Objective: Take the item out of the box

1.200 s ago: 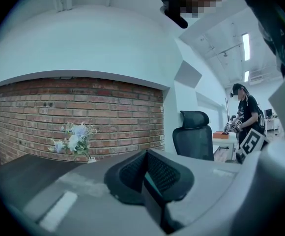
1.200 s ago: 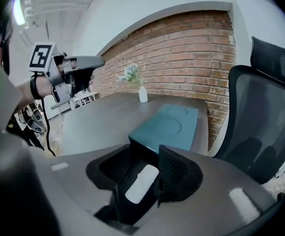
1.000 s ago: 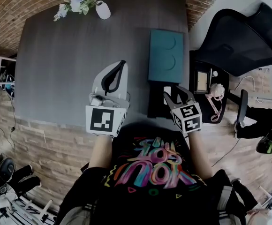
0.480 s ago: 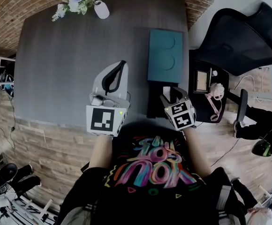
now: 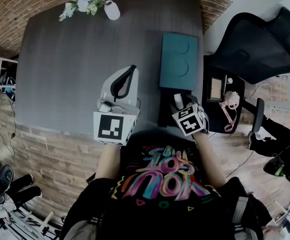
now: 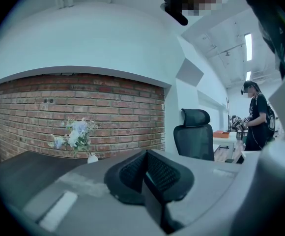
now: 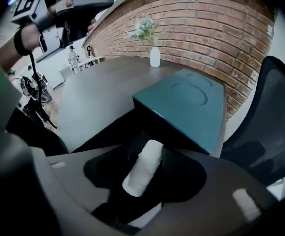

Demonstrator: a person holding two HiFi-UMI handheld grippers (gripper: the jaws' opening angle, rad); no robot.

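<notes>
Your right gripper [image 5: 184, 104] hung over the black box [image 5: 166, 115] at the table's [image 5: 75, 69] 5 o'clock corner. Its jaws were opening with the white roll [image 7: 143, 168] between them, and the roll looked to be inside the box. The teal lid [image 5: 178, 60] lay just beyond, at 12 o'clock. Your left gripper [image 6: 146, 156], at 9 o'clock of the right, was pressed together and empty.
</notes>
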